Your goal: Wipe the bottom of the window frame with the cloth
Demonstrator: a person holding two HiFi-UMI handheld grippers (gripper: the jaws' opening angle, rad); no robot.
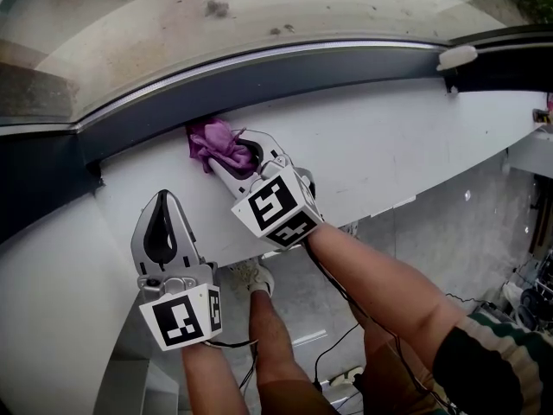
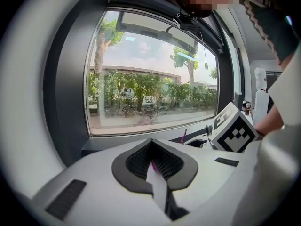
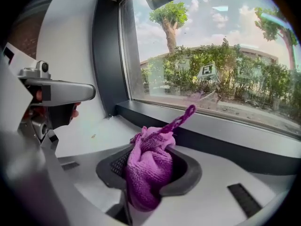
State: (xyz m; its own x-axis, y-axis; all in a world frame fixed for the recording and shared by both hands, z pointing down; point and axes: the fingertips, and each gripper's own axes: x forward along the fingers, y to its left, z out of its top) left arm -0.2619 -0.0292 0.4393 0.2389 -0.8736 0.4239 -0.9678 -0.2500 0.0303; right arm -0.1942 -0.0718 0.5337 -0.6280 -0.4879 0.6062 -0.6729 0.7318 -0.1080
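Note:
A purple cloth [image 1: 216, 143] is bunched against the dark bottom rail of the window frame [image 1: 346, 69], left of the middle, where the rail meets the white sill [image 1: 406, 141]. My right gripper [image 1: 242, 152] is shut on the cloth. In the right gripper view the cloth [image 3: 149, 161] fills the jaws of the right gripper [image 3: 150, 175] and a strand sticks up towards the frame [image 3: 225, 140]. My left gripper [image 1: 162, 210] hovers over the sill's near edge, lower left of the cloth. It is shut [image 2: 154, 166], with only a purple fleck between the pads.
A white latch [image 1: 456, 56] sits on the frame at the right. The glass [image 1: 259, 11] above the rail looks onto a dirty outer ledge. Below the sill are the person's legs, a shoe [image 1: 257, 277] and cables [image 1: 346, 374] on the floor.

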